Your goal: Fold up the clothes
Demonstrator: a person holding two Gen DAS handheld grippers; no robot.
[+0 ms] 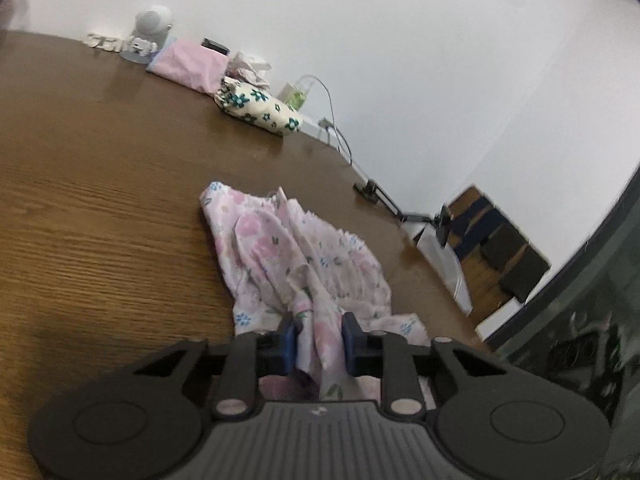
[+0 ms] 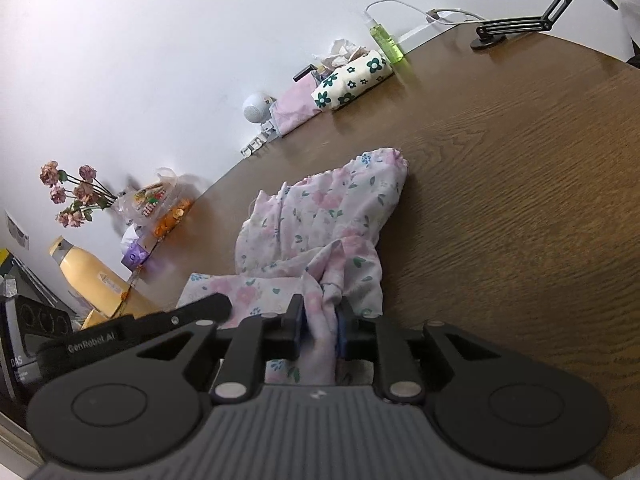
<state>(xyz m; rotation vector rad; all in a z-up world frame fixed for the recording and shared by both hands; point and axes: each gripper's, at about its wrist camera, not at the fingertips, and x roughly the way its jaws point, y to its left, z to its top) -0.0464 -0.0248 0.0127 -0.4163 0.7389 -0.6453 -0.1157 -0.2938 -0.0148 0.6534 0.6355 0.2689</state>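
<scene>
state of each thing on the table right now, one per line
left tool: shut on the floral garment
right tool: shut on the floral garment
floral garment: bunched, unfolded, partly on the table
pink cloth: folded, by the wall
flower-print cloth: folded, by the wall
green bottle: standing, capped
yellow bottle: standing, lid on

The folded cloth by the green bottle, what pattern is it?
Cream with dark teal flowers, clearest in the right wrist view.

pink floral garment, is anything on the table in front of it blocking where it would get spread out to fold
Nothing visible does. Both grippers, left and right, are shut on the pink floral garment, and the wooden table ahead of it is bare. The folded clothes sit far back by the wall.
</scene>
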